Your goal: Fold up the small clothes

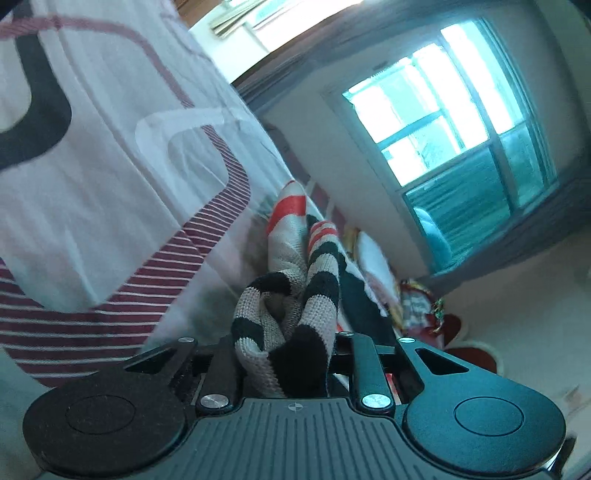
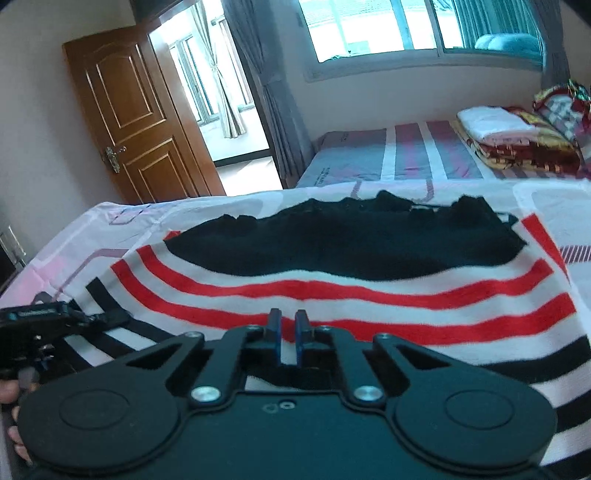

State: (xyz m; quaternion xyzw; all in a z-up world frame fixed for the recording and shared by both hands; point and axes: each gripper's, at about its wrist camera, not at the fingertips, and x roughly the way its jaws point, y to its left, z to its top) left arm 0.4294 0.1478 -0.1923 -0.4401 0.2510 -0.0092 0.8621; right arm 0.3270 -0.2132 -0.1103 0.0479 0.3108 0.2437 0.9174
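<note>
This is a bedroom in a home. There is a bed [image 2: 369,158] with a striped sheet, folded blankets [image 2: 517,140] on it, a brown wooden door [image 2: 136,125], grey curtains [image 2: 273,92], and a big window [image 2: 388,29], maybe onto a balcony.

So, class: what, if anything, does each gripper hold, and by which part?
The left gripper pinches a bunched, black-striped edge of the knitted garment. The right gripper is nearly shut at the garment's near edge; whether it grips fabric cannot be told.

Both wrist cameras sit low over the bed [image 2: 110,221] (sharing striped sweater [image 2: 332,295]).
</note>
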